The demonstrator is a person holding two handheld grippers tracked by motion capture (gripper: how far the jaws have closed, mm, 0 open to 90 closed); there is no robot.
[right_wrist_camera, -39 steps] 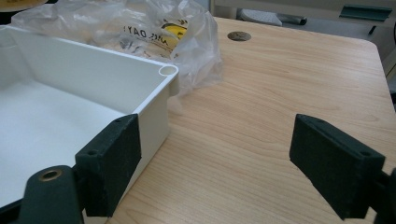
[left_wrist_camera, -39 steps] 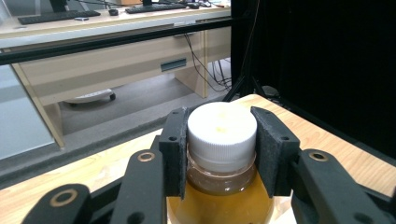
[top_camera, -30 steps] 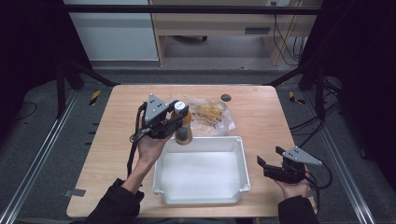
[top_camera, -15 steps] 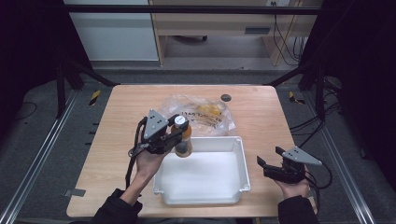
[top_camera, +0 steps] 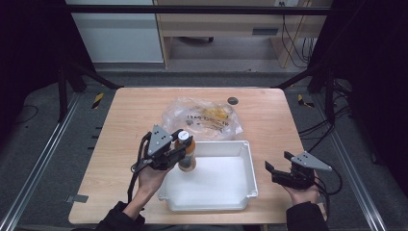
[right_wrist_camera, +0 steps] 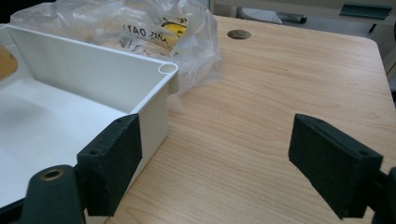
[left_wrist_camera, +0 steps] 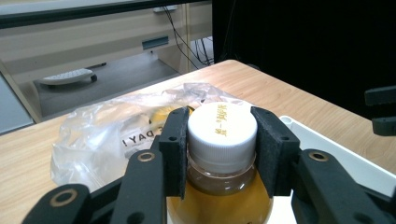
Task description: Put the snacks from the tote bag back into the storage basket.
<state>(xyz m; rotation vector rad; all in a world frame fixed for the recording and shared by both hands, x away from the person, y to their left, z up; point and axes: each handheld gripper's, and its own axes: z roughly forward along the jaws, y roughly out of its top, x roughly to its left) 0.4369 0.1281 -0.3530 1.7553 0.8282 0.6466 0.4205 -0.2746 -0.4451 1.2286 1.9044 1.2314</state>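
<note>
Jaws of the left gripper (left_wrist_camera: 219,154) pinch a ribbed white-capped amber bottle (left_wrist_camera: 222,158); the right gripper (right_wrist_camera: 215,158) gapes.

This looks like a lab or a recording room set up for testing. A light wooden desk (top_camera: 134,120) stands alone on grey carpet (top_camera: 43,159), flanked by metal rails (top_camera: 33,173) on the floor and black frame struts (top_camera: 72,79) at its corners. Dark curtains (top_camera: 29,48) close off both sides. Loose cables (top_camera: 293,33) hang behind, beside plain office furniture (top_camera: 216,24) and a white cabinet (top_camera: 115,36). Yellow-black hazard tape (top_camera: 97,99) marks the floor.
</note>
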